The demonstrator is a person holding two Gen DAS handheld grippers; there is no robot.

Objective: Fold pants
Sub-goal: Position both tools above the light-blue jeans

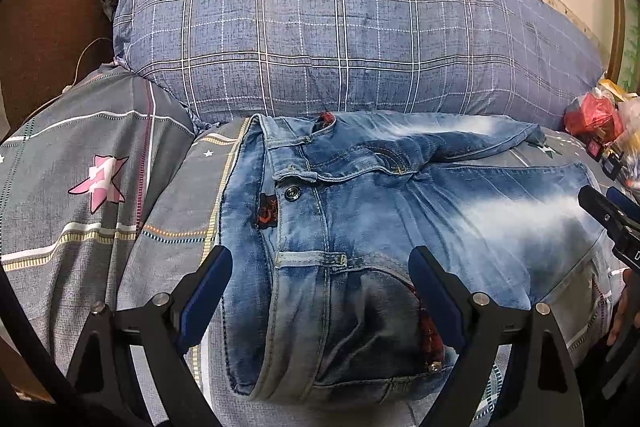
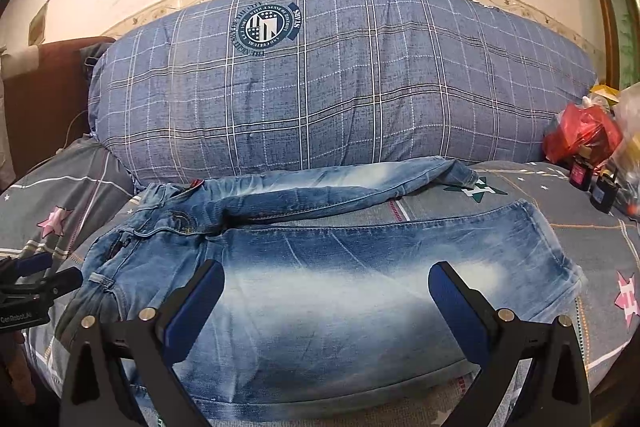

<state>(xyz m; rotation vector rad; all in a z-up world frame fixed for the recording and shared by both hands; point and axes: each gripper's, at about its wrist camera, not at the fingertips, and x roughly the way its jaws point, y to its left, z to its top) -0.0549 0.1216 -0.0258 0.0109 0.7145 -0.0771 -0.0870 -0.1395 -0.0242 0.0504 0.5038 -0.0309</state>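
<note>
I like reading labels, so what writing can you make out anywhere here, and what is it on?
"GenRobot.AI": white letters on the black left gripper.
Round navy badge on the blue checked pillow: ring lettering too blurred to read.
Dark patch inside the faded blue denim jeans waistband: red marks unreadable.

Left gripper and right gripper, both with jaws spread wide, empty.

One jeans; one pillow; two tongs
</note>
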